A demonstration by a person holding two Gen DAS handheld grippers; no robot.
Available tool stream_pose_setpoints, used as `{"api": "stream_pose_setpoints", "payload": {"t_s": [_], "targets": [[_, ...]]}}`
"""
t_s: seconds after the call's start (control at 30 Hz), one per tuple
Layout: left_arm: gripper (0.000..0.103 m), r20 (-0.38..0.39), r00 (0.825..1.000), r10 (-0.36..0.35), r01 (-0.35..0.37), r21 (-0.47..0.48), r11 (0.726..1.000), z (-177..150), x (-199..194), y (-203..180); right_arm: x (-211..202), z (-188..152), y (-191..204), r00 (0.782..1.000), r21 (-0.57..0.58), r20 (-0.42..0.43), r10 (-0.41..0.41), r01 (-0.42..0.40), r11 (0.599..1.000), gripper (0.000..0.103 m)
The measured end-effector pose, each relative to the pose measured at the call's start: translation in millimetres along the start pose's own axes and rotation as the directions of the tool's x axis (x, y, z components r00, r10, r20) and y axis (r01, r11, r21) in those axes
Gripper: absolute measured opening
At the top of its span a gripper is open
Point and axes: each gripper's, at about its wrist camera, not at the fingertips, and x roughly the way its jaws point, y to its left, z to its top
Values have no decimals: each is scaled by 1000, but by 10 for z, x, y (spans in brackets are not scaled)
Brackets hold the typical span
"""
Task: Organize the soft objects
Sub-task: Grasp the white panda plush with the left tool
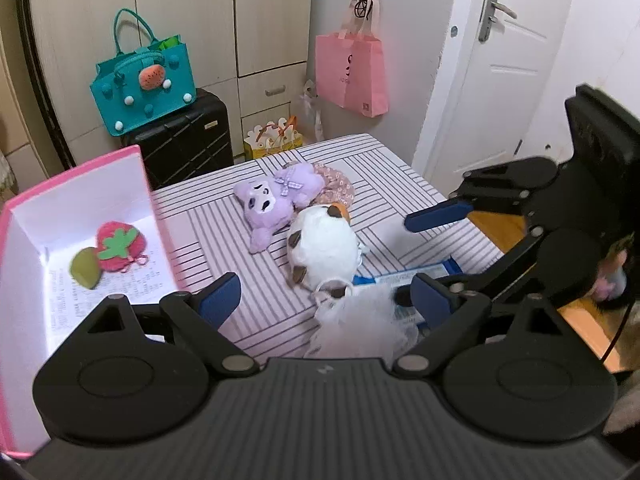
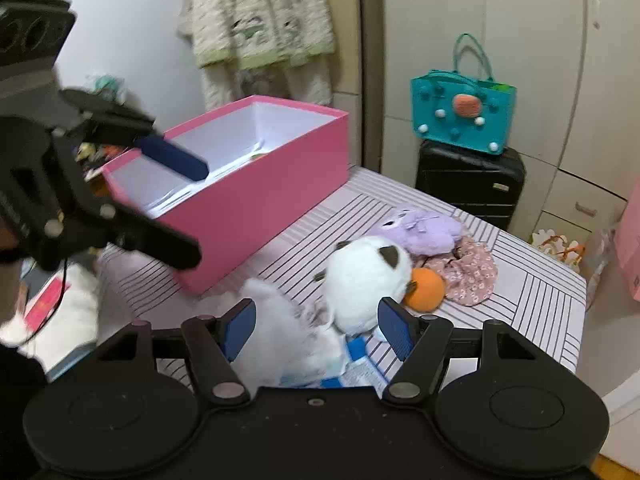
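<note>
- White gauzy mesh pouf (image 2: 280, 320) lies between the open, empty right tool (image 2: 318, 330)'s pads, nearer than the white plush cat (image 2: 366, 278).
- Left tool (image 1: 320, 298), also open and empty, hovers beside the pink cardboard box (image 1: 80, 184).

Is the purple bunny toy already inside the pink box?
No, the purple plush lies on the striped bed beside the white plush, outside the pink box.

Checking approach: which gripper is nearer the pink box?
Left. The left gripper hangs open right beside the pink box; the right gripper is over the white mesh puff, farther off.
</note>
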Motion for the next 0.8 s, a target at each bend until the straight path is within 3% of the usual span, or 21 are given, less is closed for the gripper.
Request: {"api": "stream_pose_setpoints", "payload": {"t_s": [0.27,0.5,0.63,0.8], "targets": [[91,68,998,-18,22,-56,998,41,353,9,307,-171,-31,985,-91,95,-147,155,984,73],[88,68,996,-54,61,-98,993,63,698,-33,528,-278,-263,994,98,85,-74,65,993,73],[88,62,998,-23,30,-115,993,83,861,-13,639,-294,-336,994,176,72,-80,66,982,73],[68,57,998,-13,23,-184,983,58,1019,102,701,-294,-385,996,243,82,-29,9,970,72]]}}
